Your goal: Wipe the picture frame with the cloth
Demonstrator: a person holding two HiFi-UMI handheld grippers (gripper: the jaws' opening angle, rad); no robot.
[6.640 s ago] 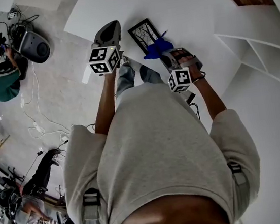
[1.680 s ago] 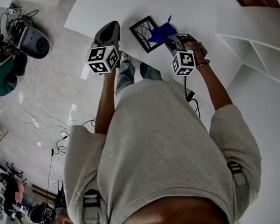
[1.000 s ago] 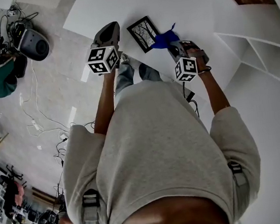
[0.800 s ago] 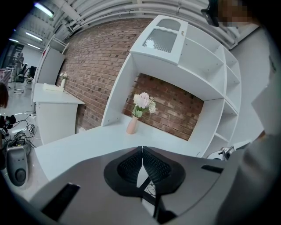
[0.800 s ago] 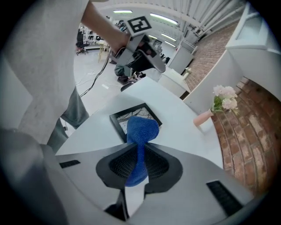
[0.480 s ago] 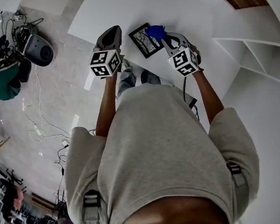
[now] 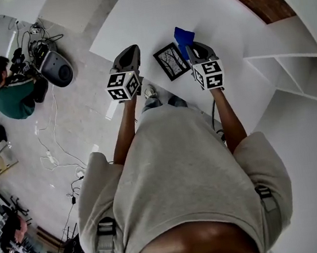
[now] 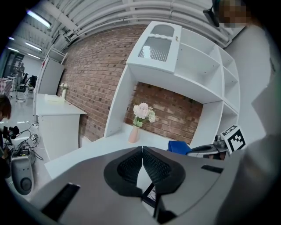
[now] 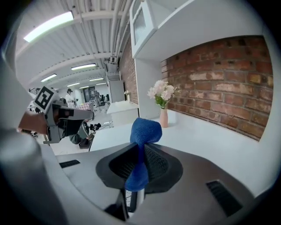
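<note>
Blue nubby cloth (image 9: 141,132) bunched in right claw (image 9: 139,151), beside black picture frame (image 7: 171,61).

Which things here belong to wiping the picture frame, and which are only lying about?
For the job:
- picture frame, lying on the white table
- blue cloth, clamped in the right gripper

Only lying about:
- vase of flowers
- white shelves
- grey machine and cables on the floor

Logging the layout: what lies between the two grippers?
Head view: the picture frame lies on the white table between the left gripper and the right gripper, whose jaws hold the cloth.
</note>
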